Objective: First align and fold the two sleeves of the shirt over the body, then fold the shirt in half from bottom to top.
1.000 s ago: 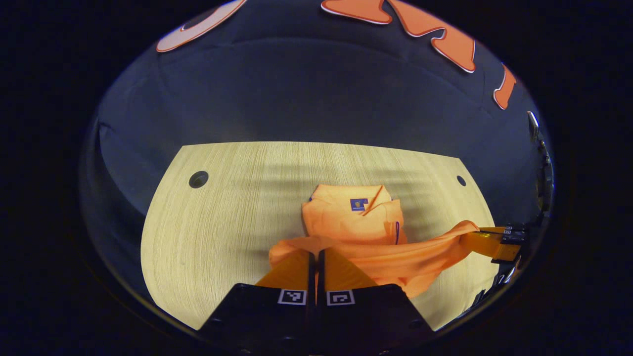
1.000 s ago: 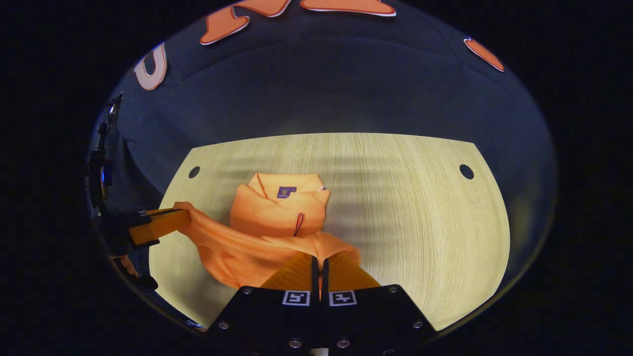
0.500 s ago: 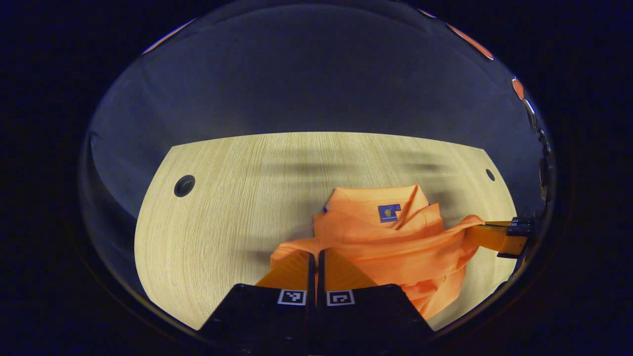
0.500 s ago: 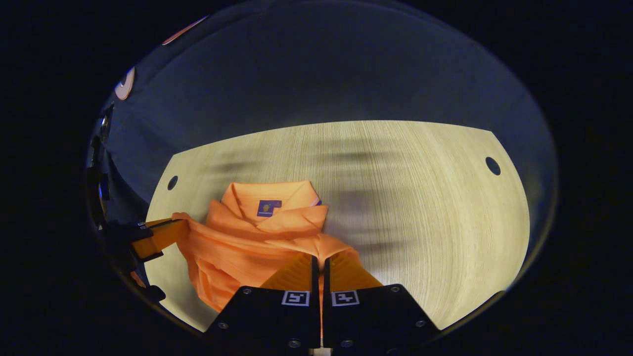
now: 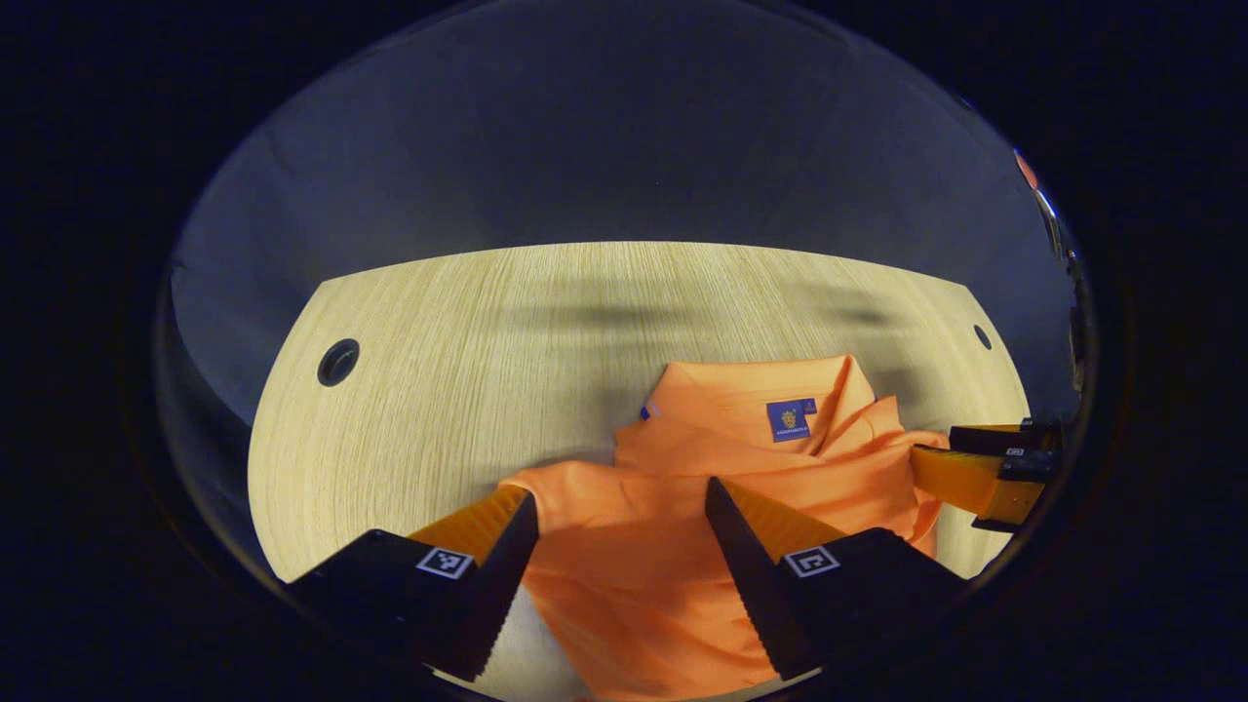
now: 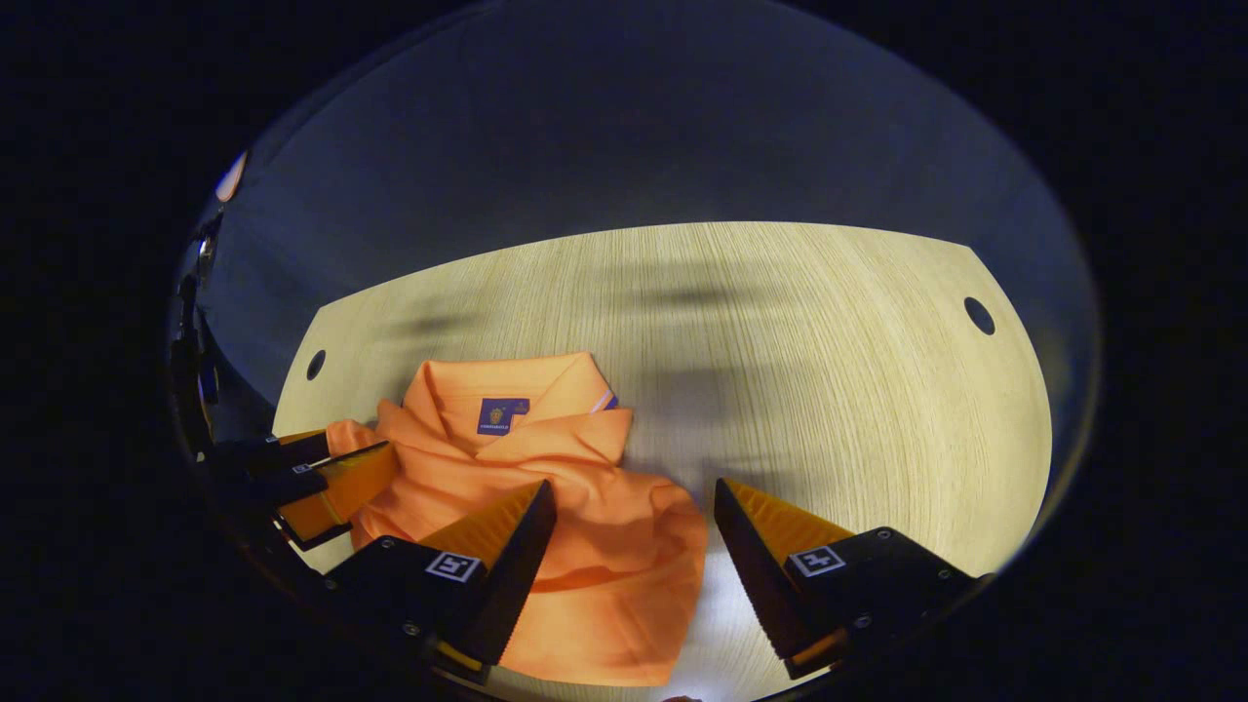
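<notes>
In the left gripper view the left gripper is hanging with its jaws spread wide and gripping nothing, and the shirt is lying between and beneath the two fingers. In the right gripper view the right gripper is standing released in the same way, the folded hem edge of the shirt sitting under its 9 o'clock finger while its 3 o'clock finger is hovering over bare table. Outward from the jaws, toward 12 o'clock, the collar with its label is lying flat, and the cloth is resting doubled over toward it, so the bottom-to-top fold is looking laid. The other gripper is showing at 3 o'clock in the left view and at 9 o'clock in the right view, close beside the cloth. The table is stretching away to 12 o'clock, with a hole at 10 o'clock. The risk from here is in the withdrawal: the ridged fingers are sitting so near the loose top layer that pulling back low could snag it and drag the fold open. The layer is also looking rumpled rather than square, so any nudge from either gripper could slide it off the layer beneath.
</notes>
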A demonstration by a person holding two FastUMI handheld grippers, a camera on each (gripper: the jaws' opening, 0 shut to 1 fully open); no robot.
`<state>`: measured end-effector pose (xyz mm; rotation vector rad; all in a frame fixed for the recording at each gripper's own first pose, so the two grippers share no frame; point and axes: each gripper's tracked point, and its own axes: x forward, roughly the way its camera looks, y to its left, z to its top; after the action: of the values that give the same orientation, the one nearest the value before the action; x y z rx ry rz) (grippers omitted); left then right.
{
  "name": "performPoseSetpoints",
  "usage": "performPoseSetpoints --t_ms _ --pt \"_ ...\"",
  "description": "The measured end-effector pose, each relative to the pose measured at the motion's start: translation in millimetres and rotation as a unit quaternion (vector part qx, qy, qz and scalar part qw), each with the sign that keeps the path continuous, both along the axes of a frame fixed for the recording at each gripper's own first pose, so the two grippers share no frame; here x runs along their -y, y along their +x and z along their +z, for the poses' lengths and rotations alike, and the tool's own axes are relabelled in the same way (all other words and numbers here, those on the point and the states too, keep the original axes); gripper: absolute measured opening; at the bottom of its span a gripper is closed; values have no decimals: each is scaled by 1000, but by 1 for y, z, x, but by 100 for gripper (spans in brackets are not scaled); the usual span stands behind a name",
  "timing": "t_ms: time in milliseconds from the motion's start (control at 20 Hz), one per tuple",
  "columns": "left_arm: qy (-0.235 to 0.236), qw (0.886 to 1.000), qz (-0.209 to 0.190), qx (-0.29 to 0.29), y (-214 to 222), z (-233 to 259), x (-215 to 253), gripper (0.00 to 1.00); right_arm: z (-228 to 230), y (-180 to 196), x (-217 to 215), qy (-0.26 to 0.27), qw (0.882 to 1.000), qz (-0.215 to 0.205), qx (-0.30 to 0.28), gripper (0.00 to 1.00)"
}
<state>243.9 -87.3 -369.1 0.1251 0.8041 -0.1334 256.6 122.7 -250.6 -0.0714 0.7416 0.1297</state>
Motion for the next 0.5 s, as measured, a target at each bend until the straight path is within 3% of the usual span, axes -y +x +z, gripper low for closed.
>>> performPoseSetpoints --t_ms 300,500 --pt "5 999 -3 54 2 40 2 99 41 -8 -3 18 999 1 45 99" --pt "13 990 -3 142 -4 123 -3 99 96 -28 1 25 994 6 105 99"
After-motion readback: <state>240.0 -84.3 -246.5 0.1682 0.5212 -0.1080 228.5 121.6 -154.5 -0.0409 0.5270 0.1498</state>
